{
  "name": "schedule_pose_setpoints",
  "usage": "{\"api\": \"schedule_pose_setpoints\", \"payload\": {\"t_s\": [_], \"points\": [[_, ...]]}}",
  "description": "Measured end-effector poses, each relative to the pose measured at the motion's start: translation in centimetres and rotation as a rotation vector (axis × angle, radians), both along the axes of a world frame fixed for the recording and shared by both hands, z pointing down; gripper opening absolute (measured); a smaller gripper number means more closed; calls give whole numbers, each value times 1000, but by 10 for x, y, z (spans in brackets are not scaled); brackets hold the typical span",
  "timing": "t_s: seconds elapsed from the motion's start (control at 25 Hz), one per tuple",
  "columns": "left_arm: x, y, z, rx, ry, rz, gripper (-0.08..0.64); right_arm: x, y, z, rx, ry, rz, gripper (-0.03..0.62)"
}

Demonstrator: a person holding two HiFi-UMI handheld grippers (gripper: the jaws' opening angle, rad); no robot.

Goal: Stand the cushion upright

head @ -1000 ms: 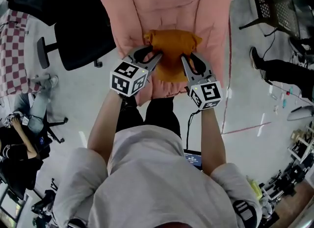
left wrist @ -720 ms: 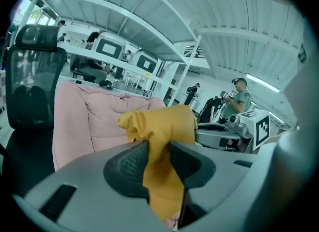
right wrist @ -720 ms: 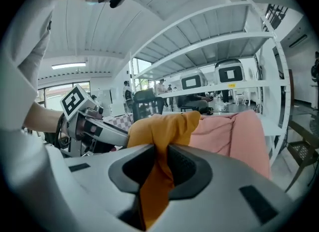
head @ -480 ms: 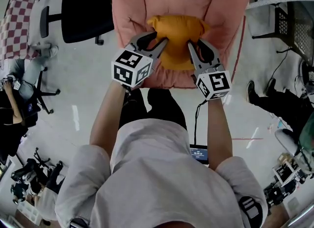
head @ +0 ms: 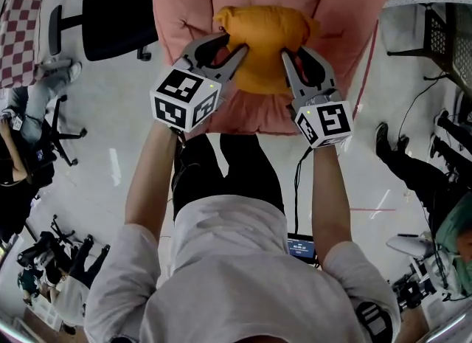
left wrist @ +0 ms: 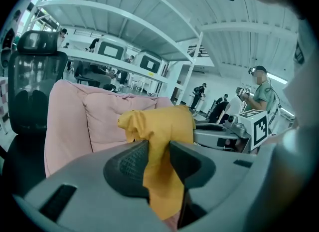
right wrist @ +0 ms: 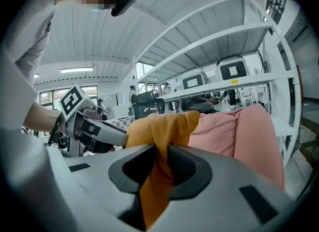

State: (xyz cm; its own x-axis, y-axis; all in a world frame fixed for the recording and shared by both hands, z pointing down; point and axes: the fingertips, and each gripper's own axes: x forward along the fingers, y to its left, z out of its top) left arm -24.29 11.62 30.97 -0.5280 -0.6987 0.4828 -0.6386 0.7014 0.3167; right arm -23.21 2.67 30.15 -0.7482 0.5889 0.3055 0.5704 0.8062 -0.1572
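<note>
The cushion [head: 267, 46], clamped by the left gripper [head: 233, 46] and right gripper [head: 290, 55], is best set level against the pink backrest [head: 332, 9].

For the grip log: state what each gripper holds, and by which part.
Both hold the orange fabric cushion. The left gripper pinches a fold at its left side, the right gripper a fold at its right side.

Cushion [head: 267, 43] straight before us, over armchair [head: 184, 9] seat; we cannot tell if it touches. Armchair back behind cushion. Our left tool [head: 236, 45] clamps cushion's left edge, right tool [head: 293, 52] its right edge, with cushion between them. Office chair [head: 110, 17] left of armchair, rack [head: 442, 24] to its right.
</note>
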Motion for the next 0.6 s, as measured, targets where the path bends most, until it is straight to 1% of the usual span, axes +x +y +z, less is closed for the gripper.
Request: {"api": "schedule_pose_setpoints", "payload": {"t_s": [0.16,0.32,0.48,0.6], "points": [[-12,6,18,9,11,-43,146,-14,5,18,3,-7,-14,92],[-21,-5,37,16,21,-76,146,-27,-6,37,-11,3,-21,92],[-34,-1,52,-5,15,-90,144,-43,-3,58,-46,23,-29,92],[-45,2,65,-18,2,-83,144,-50,1,73,-64,17,-24,92]]}}
